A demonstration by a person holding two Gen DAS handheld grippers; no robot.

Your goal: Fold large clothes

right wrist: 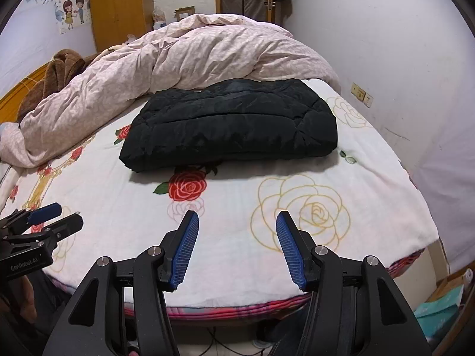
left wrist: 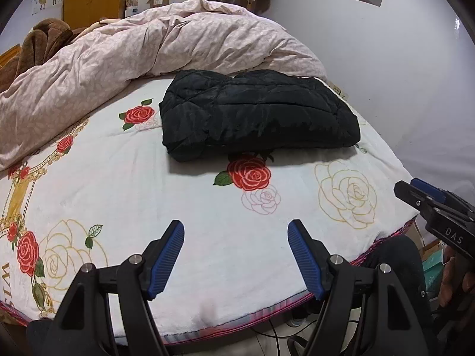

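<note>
Both your tools, left tool point(left wrist: 236, 233) and right tool point(right wrist: 237, 224), spread and empty; black quilted padded jacket point(left wrist: 255, 112) lies folded on the rose-print bed point(left wrist: 148, 195), task looks finished.

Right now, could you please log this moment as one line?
black quilted jacket: folded on rose-print bed sheet | left gripper: open, empty | right gripper: open, empty

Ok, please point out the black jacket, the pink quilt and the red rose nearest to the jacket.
black jacket point(right wrist: 231, 121), right wrist view, middle of its folded top.
pink quilt point(right wrist: 184, 59), right wrist view, its crumpled middle.
red rose point(left wrist: 251, 175), left wrist view, centre of the bloom.
</note>
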